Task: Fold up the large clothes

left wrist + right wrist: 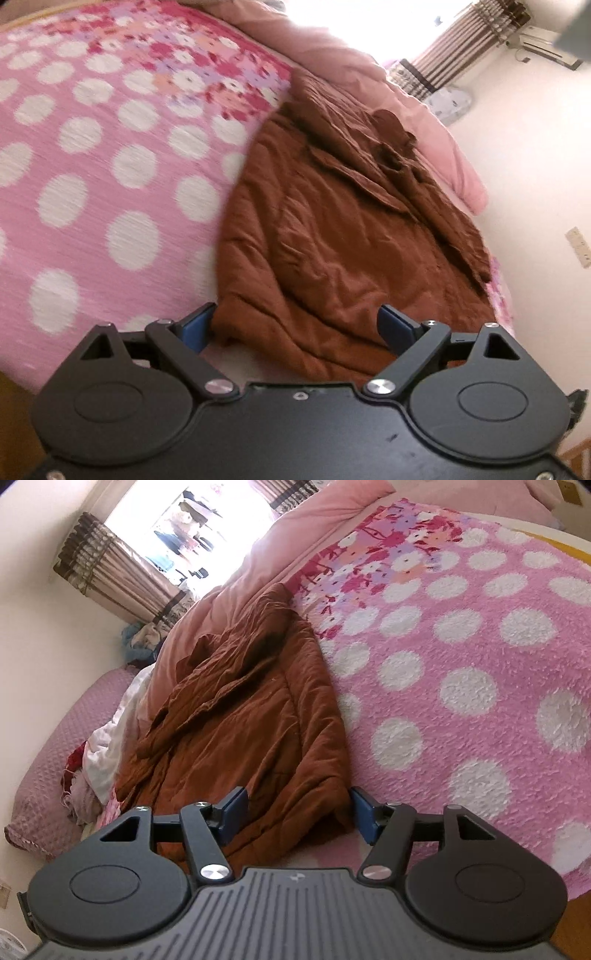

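Both tongs, left [297,325] and right [297,810], gaping empty over brown garment [343,236] at bed [92,177] edge, poised to pinch its near hem.

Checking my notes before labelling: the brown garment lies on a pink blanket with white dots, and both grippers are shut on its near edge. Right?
Not quite. Both wrist views show the jaws standing apart: the left gripper and right gripper are open at the near edge of the brown garment. It does lie on the pink blanket with white dots.
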`<state>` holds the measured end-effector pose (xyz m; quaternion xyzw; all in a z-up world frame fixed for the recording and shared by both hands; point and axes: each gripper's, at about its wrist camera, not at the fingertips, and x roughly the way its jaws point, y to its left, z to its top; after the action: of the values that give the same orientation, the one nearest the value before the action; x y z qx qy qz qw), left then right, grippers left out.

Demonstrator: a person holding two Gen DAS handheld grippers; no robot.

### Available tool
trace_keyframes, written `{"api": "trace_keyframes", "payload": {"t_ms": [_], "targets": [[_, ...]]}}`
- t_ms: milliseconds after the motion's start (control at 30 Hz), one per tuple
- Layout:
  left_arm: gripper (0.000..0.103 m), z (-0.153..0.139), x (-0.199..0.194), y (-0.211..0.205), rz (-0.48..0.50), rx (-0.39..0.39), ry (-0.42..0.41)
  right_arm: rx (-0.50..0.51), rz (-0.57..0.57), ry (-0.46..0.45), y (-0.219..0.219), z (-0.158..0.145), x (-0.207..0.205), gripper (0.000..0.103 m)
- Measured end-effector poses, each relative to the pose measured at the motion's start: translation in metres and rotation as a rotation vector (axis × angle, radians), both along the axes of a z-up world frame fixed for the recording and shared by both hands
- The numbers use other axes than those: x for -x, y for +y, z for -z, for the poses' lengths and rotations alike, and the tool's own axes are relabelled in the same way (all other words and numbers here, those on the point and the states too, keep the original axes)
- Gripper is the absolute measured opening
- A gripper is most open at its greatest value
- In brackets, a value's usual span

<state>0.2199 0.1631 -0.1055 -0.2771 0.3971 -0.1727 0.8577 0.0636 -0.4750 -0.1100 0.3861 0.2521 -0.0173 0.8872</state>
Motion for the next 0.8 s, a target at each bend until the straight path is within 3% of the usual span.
{"api": "trace_keyframes", "payload": {"t_ms": [67,133,200,233,267,333,567,800], "targets": [[0.079,0.001,-0.004,-0.003,-0.001,0.005,0.000,0.009,-0.003,0.002,0.001,0.000,-0.001,0.074],[0.041,0.003,-0.008,-0.004,-0.013,0.003,0.016,0.016,-0.004,0.005,0.002,-0.001,-0.002,0.073],[0.026,0.007,-0.012,-0.002,-0.020,0.021,0.045,0.028,0.000,0.018,0.002,-0.001,-0.003,0.055],[0.024,0.009,-0.012,-0.001,-0.025,0.034,0.050,0.038,0.002,0.033,0.003,0.000,-0.004,0.033],[0.022,0.010,-0.012,0.001,-0.028,0.044,0.052,0.045,0.003,0.049,0.003,0.001,-0.005,0.024],[0.017,0.009,-0.013,0.005,-0.032,0.058,0.048,0.032,0.006,0.040,0.002,0.002,-0.002,0.017],[0.014,-0.028,-0.008,-0.001,-0.023,0.076,-0.064,-0.052,-0.005,-0.060,-0.005,-0.017,0.006,0.012],[0.013,-0.069,-0.047,-0.008,0.008,0.103,-0.154,-0.086,-0.010,-0.158,-0.013,-0.055,-0.017,0.012]]}}
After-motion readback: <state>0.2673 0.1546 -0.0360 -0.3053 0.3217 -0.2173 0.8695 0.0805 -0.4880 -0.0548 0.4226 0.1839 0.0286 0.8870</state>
